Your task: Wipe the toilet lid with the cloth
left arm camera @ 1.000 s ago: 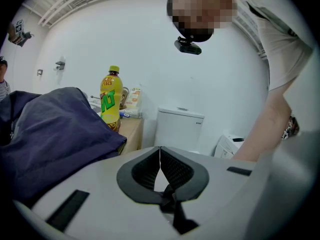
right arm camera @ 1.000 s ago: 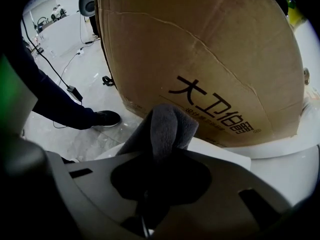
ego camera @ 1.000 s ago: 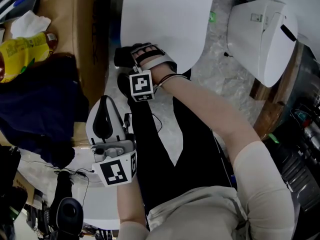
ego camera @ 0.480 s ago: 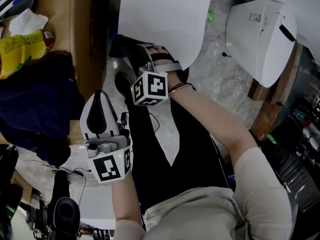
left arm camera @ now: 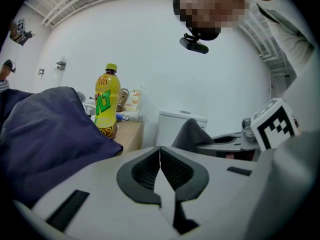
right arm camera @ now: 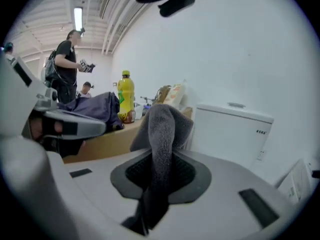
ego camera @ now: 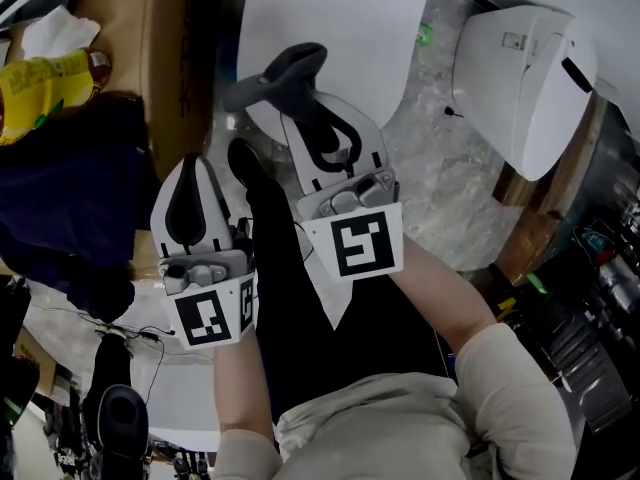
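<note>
**Q:** Where did the cloth sit, and how was it held?

**A:** My right gripper had its jaws closed on a narrow fold of the grey cloth. The loose end stood up past the tips. From the head view I judged it to be over the near left part of the white toilet lid and probably not touching it.

**Q:** And the other side?

**A:** My left gripper had its jaws pressed together with nothing between them. It was held left of the lid, beside a dark blue garment.

**Q:** What could have gone wrong from there?

**A:** I saw three risks:
- The pinch took only a thin fold, so drag against the lid might have pulled the cloth free.
- The cloth was bunched, so a pass might have left much of the lid unwiped.
- Coming down too steeply, I might have put the hard jaw tips on the plastic instead of the cloth.

The grippers were also near each other, so a wide sweep to the left could have knocked them together.
</note>
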Demonstrator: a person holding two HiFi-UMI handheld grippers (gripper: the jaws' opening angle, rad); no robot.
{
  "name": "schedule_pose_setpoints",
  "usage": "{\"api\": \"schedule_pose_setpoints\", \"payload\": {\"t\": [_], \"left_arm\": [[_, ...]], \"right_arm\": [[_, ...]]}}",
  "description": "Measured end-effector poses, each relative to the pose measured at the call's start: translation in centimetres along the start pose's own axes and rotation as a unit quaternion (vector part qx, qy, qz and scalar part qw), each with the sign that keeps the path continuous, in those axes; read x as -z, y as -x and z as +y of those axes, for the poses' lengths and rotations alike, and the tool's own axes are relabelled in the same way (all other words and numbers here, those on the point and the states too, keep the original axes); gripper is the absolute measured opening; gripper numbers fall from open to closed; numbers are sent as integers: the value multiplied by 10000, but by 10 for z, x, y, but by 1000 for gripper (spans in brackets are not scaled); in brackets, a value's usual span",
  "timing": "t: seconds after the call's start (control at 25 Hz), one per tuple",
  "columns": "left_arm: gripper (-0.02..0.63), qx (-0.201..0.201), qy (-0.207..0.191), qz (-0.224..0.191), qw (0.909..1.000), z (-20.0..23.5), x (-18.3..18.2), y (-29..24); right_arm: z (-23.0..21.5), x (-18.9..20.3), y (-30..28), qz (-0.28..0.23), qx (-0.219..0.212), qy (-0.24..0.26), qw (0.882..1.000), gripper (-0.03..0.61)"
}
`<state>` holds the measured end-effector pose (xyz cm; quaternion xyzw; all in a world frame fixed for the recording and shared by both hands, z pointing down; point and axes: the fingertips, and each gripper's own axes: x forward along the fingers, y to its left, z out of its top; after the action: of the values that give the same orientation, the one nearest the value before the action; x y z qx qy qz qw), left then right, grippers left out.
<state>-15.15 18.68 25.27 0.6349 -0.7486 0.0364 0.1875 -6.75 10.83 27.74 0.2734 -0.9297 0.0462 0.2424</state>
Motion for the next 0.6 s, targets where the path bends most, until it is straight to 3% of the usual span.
{"api": "schedule_pose_setpoints", "payload": {"t": [0.2, 0.6], "left_arm": [[15, 23, 21, 1, 10000, -3, 0, -5], [15, 104, -25, -26, 9999, -11, 0, -13]], "right_arm": [[-8, -16, 16, -447, 347, -392, 9976, 66], [-14, -8, 25, -386, 330, -303, 9983, 66]]}}
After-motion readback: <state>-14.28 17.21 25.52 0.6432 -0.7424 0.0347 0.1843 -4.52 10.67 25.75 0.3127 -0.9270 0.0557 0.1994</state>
